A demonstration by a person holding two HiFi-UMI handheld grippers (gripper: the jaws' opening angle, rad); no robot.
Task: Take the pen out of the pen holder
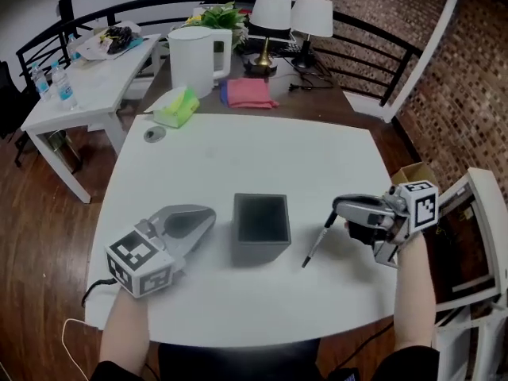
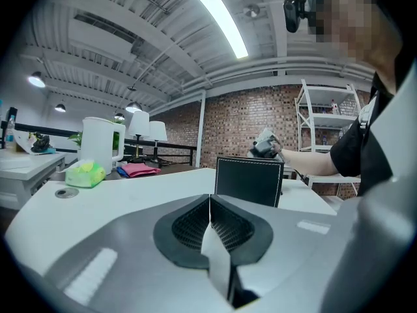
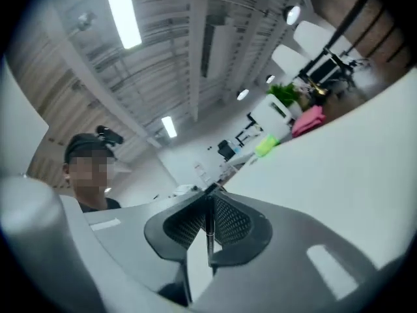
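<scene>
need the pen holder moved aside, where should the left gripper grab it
Likely the pen holder by its left wall at the rim, from above on the left gripper side, one jaw inside: it stands upright, open-topped, and its square body looks wide.

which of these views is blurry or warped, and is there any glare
Head view: sharp, though the white table edges bow outward and the corners darken. Left gripper view: crisp, in a round fisheye frame, with the strip light blown out. Right gripper view: softer and rolled sideways, ceiling light glaring, pen readable.
</scene>
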